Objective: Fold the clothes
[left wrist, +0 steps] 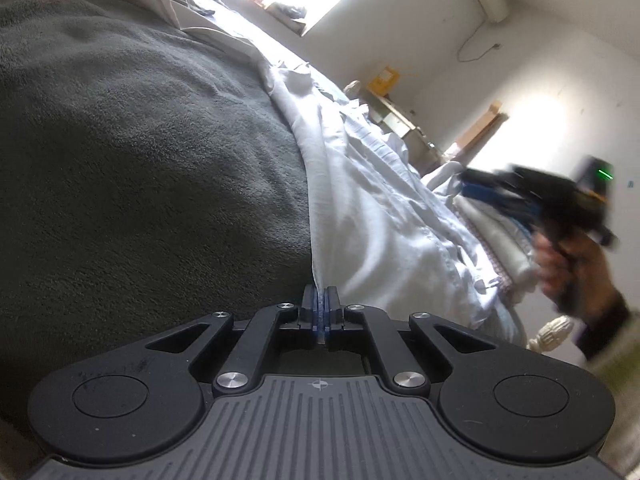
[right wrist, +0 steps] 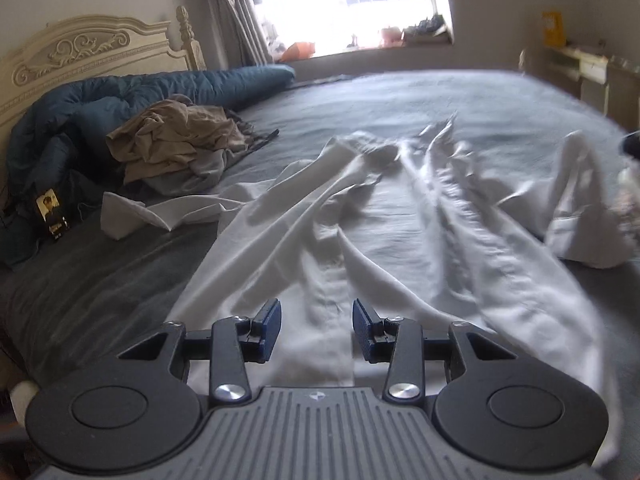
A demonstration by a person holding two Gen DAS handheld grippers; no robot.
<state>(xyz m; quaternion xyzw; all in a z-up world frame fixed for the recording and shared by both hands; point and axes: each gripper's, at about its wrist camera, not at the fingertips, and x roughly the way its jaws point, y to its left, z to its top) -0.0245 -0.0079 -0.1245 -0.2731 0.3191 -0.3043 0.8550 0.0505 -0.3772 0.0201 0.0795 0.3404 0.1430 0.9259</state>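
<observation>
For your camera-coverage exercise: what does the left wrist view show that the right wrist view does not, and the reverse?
Only the left wrist view: the left gripper shut on the white shirt's edge, and a hand carrying the blurred right gripper.
Only the right wrist view: the carved headboard, blue duvet, beige clothes pile, and the right gripper's open jaws.
Both: shirt, grey bedcover, window.

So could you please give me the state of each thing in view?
Left gripper: shut on the shirt's edge.
Right gripper: open, over the shirt.
Shirt: spread out, creased, unfolded.
Tan clothes: heaped, unfolded.
Duvet: bunched by the headboard.
</observation>
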